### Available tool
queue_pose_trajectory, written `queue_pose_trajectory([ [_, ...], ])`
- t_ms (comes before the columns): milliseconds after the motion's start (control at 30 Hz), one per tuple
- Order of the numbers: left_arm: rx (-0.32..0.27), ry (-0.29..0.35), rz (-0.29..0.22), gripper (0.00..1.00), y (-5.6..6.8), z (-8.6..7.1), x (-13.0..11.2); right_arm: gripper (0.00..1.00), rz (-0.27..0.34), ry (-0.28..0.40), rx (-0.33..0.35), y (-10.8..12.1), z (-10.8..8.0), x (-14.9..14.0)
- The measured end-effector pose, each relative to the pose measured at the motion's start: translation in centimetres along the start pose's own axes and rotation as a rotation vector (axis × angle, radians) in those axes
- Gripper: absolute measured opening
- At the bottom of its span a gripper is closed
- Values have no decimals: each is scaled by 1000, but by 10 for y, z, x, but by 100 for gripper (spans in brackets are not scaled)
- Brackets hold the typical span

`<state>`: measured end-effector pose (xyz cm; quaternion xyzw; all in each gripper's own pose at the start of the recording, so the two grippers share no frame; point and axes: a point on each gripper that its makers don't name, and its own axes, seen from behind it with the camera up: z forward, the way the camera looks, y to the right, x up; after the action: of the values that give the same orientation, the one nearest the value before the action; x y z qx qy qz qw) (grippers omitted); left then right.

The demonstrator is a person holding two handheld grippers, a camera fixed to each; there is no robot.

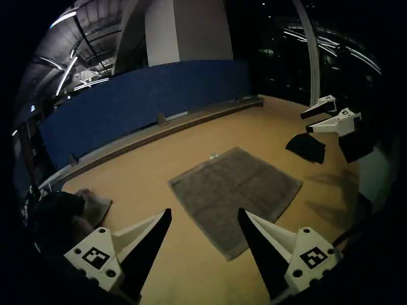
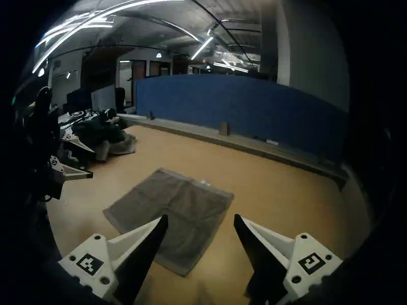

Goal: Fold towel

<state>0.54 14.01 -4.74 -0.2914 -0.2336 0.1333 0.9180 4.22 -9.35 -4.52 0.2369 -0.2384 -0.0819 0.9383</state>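
A grey towel (image 1: 235,194) lies flat and unfolded on the tan table (image 1: 168,152). In the left gripper view my left gripper (image 1: 204,213) hovers open over the towel's near edge, nothing between its fingers. The right gripper (image 1: 308,123) shows at the far right, above the table, apart from the towel. In the right gripper view the same towel (image 2: 170,217) spreads out ahead, and my right gripper (image 2: 201,219) hangs open above its near right part. The left gripper (image 2: 84,162) shows at the left edge of that view.
A small dark folded cloth (image 1: 306,147) lies on the table right of the towel. A heap of grey and dark cloths (image 1: 76,208) sits at the table's left end. A blue partition (image 1: 147,101) runs along the far edge of the table.
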Motion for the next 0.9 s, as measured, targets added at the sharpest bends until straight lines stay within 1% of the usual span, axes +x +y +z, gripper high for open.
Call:
queue_pose_trajectory([
  [200, -18, -54, -9, 96, 9, 19, -35, 100, -16, -29, 24, -12, 14, -31],
  [433, -40, -109, -8, 96, 17, 35, -68, 100, -25, -85, 40, -21, 30, -66],
  [600, -71, -158, -3, 96, 26, 39, -84, 100, -23, -149, 50, -26, 38, -91],
  [700, -92, -188, -9, 96, 33, 40, -93, 100, -31, -192, 58, -27, 41, -105],
  [767, -100, -202, -4, 96, 35, 42, -96, 100, -39, -217, 65, -29, 42, -113],
  [900, -116, -224, 9, 96, 40, 42, -101, 100, -41, -245, 75, -30, 43, -123],
])
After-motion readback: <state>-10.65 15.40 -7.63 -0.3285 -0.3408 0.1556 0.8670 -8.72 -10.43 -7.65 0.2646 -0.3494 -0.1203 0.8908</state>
